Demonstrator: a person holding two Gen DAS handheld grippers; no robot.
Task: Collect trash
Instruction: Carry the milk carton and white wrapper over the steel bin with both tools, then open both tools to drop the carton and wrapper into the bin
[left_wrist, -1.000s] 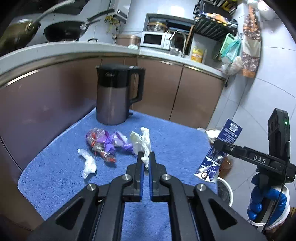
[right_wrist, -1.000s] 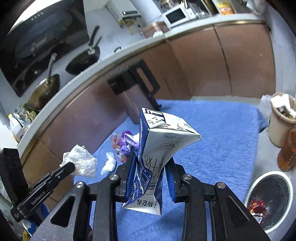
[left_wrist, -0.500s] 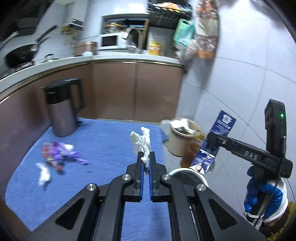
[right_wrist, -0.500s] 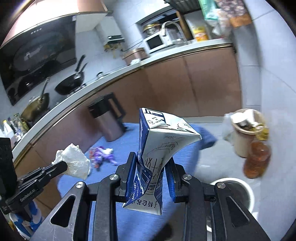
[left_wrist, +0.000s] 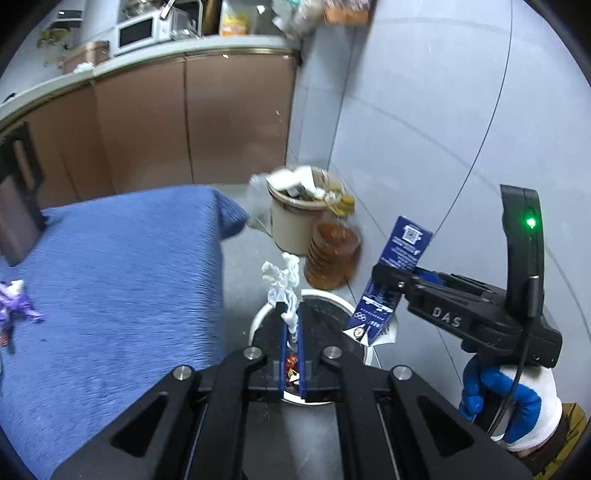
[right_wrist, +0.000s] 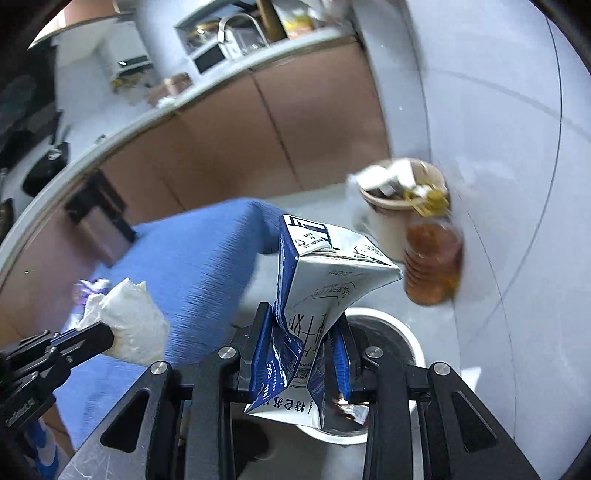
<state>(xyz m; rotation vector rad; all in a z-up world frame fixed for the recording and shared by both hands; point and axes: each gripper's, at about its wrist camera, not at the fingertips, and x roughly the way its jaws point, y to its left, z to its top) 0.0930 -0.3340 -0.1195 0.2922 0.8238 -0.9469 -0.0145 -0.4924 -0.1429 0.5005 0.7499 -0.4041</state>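
Observation:
My left gripper (left_wrist: 291, 314) is shut on a crumpled white tissue (left_wrist: 282, 280) and holds it above a round white-rimmed bin (left_wrist: 258, 317) on the floor; the tissue also shows in the right wrist view (right_wrist: 129, 321). My right gripper (right_wrist: 303, 325) is shut on a crushed blue-and-white milk carton (right_wrist: 317, 288), also over the bin (right_wrist: 410, 336). In the left wrist view the carton (left_wrist: 395, 273) hangs at the bin's right edge. Wrappers lie inside the bin (left_wrist: 291, 363).
A blue-covered table (left_wrist: 110, 277) stands left of the bin with purple wrappers (left_wrist: 14, 302) and a dark kettle (left_wrist: 18, 199) on it. A beige full bucket (left_wrist: 295, 218) and an amber oil bottle (left_wrist: 332, 254) stand by the grey tiled wall. Brown cabinets are behind.
Both grippers have swung right, away from the table, and now hang over the floor bin, each with its piece of trash held.

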